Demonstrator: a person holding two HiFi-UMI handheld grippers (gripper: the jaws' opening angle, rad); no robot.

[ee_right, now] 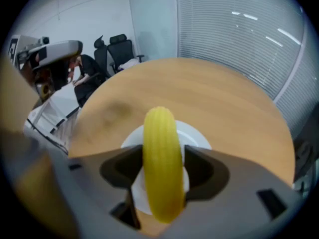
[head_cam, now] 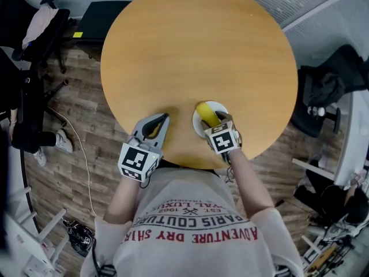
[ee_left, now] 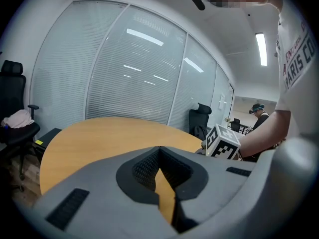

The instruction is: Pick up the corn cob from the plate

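Since the big round wooden table (head_cam: 196,39) has nothing on it except my stuff, there's not much to get confused by here. The white plate (head_cam: 198,127) sits near the edge closest to me, and the yellow corn cob (ee_right: 159,153) lies right across it, not lifted yet.

Progress-wise I'd call this the "lined up, not grabbed" stage. My right gripper (ee_right: 160,171) is down over the plate with its jaws spread wide, one on each side of the cob. The cob sits between them, and from what I can see neither pad is really pressing on it. So reaching is basically done. What's left is the squeeze and then the lift off the plate.

Pose: my right arm reaches forward and the gripper tips steeply down at the plate, coming in along the cob's length from my side. My left gripper (ee_left: 160,156) hangs just beside the plate on the left, pointing out across the table at a shallow angle, jaws closed up with nothing in them. It's just parked there, not involved.
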